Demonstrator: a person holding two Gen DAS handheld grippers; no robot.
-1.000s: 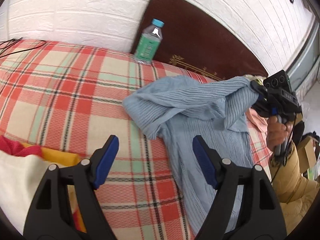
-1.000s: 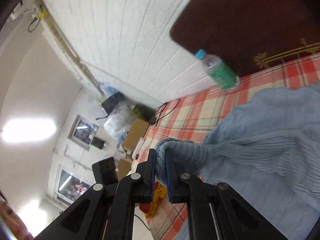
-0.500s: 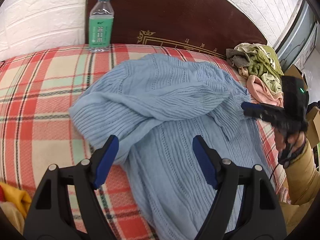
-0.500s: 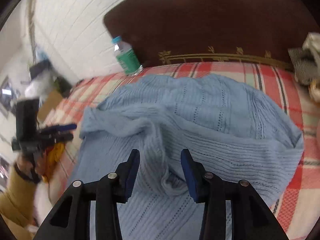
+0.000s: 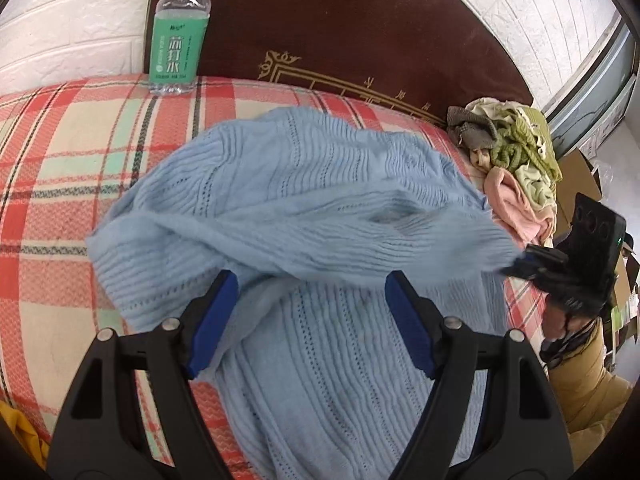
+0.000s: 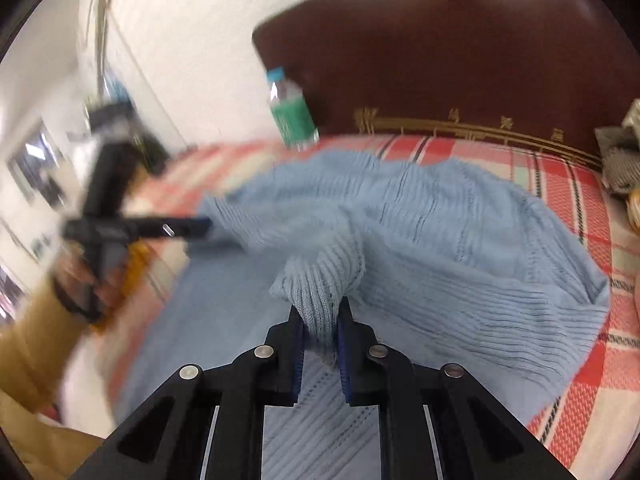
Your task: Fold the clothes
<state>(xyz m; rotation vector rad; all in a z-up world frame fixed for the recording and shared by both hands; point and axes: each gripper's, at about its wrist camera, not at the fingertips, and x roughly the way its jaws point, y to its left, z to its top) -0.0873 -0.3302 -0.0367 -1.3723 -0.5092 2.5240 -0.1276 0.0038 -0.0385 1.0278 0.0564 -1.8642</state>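
Pinching a ribbed cuff of the pale blue knitted sweater [image 6: 440, 232], the right gripper [image 6: 320, 344] risked letting the loose knit slide free and bunch mid-bed. The left gripper [image 5: 308, 320] hovered spread above it. One clear plastic water bottle with a green label [image 5: 178, 32] stood capped at the plaid-sheeted bed's [image 5: 60, 168] head edge, contents unclear.

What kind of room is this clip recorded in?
Most likely a bedroom: the blue sweater lies on a plaid bedsheet in front of a dark carved headboard set against a white brick-pattern wall. A heap of other clothes sits at the bed's far corner.
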